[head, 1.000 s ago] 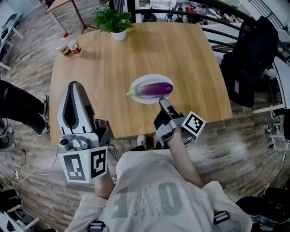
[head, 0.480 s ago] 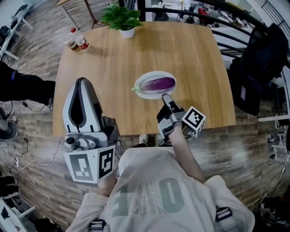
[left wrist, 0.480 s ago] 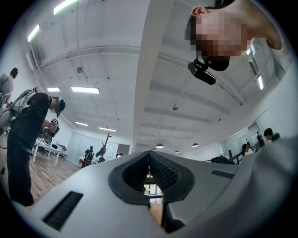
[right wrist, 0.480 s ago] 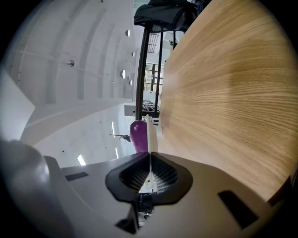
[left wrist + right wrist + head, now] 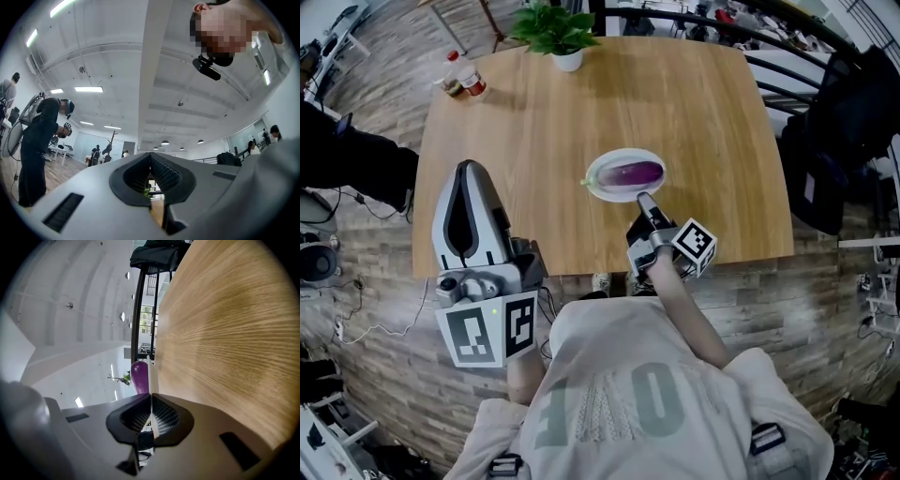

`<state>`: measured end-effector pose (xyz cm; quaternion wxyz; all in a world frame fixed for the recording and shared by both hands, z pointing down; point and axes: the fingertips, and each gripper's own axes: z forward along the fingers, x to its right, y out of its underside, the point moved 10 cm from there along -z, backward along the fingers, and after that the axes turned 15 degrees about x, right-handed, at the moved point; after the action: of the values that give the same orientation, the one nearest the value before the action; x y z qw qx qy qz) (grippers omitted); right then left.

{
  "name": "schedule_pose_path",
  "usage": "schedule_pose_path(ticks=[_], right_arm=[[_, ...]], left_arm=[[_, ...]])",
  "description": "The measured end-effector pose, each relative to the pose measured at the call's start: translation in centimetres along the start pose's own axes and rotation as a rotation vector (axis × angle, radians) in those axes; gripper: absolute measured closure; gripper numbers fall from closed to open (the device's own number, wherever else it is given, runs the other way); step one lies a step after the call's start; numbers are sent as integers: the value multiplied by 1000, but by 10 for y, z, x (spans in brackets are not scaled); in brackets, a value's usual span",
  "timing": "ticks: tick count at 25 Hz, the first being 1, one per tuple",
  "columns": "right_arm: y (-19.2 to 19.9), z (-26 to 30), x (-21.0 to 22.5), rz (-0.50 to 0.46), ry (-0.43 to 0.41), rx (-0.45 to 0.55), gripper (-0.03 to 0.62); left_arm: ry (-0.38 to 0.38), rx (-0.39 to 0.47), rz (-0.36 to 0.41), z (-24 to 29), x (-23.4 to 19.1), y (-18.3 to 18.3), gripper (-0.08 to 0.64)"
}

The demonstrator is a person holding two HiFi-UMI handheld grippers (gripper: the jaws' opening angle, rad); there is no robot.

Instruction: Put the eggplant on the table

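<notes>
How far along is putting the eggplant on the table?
Done: the eggplant lies on a white plate at the wooden table's near side. In hand: the right gripper has jaws shut on the plate's near rim. Left: letting go; I cannot tell whether the plate rests fully down.

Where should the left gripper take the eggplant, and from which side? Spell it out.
Grip the eggplant across the middle of its purple body, from above. It lies flat, lengthwise across the plate, stem to the left, so its narrow width probably fits the jaws there. The right gripper is shut on the plate's near rim; the left gripper, shut, must open first.
</notes>
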<state>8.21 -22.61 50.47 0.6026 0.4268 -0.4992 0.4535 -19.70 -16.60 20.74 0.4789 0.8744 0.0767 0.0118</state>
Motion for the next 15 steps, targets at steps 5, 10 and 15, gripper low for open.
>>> schedule_pose_path(ticks=[5,10,15], right_arm=[[1,4,25,-42,49,-34,566],[1,7,39,-18,73,-39,566],[6,7,48,66,93,-27,566]], left_arm=[[-2,-13,-5,-2,0,5,551],[-23,-27,-6,-6,-4,10,551],[-40,-40,6,-7,-9,10,551]])
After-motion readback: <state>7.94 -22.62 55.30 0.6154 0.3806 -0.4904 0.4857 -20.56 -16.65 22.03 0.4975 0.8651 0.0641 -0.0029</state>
